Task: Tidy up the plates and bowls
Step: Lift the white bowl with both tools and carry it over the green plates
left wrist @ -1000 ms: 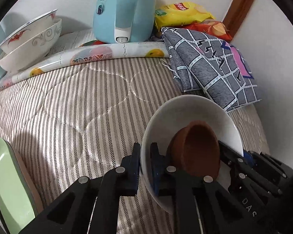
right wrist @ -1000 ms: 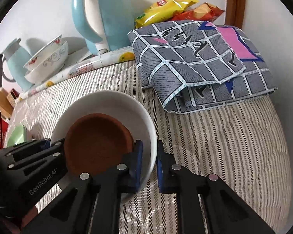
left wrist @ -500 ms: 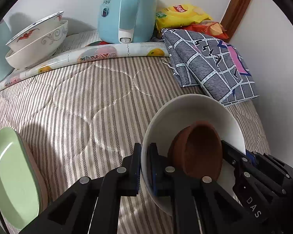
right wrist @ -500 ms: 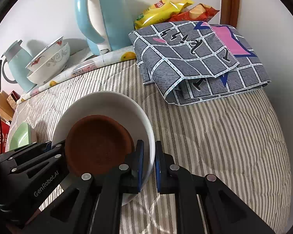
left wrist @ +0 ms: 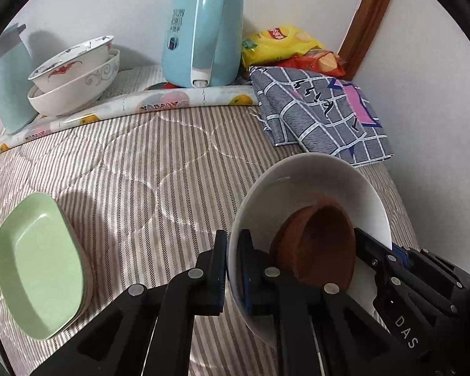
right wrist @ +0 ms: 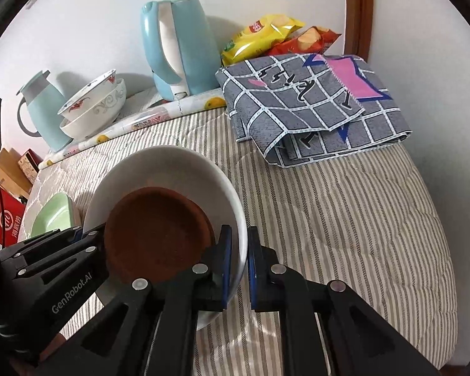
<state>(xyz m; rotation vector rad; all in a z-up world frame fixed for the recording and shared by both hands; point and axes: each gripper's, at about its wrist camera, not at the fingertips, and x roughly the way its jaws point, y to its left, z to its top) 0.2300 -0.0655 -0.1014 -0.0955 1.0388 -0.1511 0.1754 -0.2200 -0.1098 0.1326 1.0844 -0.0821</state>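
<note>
A white bowl (left wrist: 313,185) with a small brown dish (left wrist: 319,244) inside it is held above the striped bed cover. My left gripper (left wrist: 233,266) is shut on the bowl's left rim. My right gripper (right wrist: 239,263) is shut on its right rim; the bowl (right wrist: 172,169) and brown dish (right wrist: 156,235) show in the right wrist view too. A green rectangular dish (left wrist: 37,266) sits on another dish at the left. Two stacked patterned bowls (left wrist: 75,78) stand at the back left.
A blue kettle (left wrist: 203,28) and a pale blue jug (left wrist: 6,72) stand at the back by a rolled patterned mat (left wrist: 125,109). A folded grey checked cloth (left wrist: 322,112) and snack bags (left wrist: 279,44) lie at the back right. The wall is close on the right.
Both grippers have lifted and pulled back with the white bowl, still held by both. More of the green dish and the back of the bed comes into view.
</note>
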